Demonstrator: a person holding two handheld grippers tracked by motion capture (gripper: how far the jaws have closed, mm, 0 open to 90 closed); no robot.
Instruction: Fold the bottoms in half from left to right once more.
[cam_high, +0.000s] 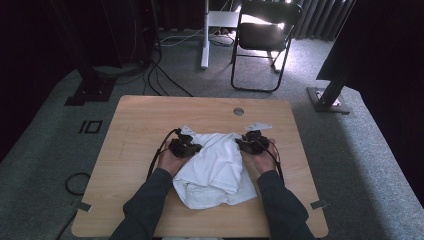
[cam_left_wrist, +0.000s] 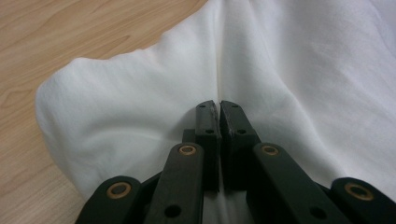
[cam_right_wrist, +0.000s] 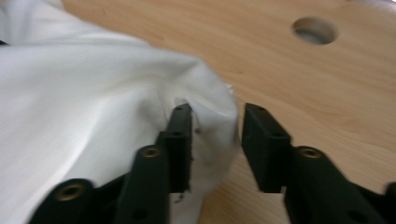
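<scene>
White garment (cam_high: 217, 167) lies bunched at mid-table (cam_high: 140, 115), nearer the front edge. Left gripper (cam_left_wrist: 218, 108) jaws pinched together on a raised fold. Right gripper (cam_right_wrist: 214, 123) jaws apart, straddling a far-side cloth corner. Fabric looks soft, light and limp; probably best held at edges or corners.

Looks like a lab or studio: grey carpet (cam_high: 360, 165), dark curtains (cam_high: 395, 60), cables (cam_high: 165, 75) snaking past metal stands (cam_high: 332, 92), a folding chair (cam_high: 265, 42).
</scene>
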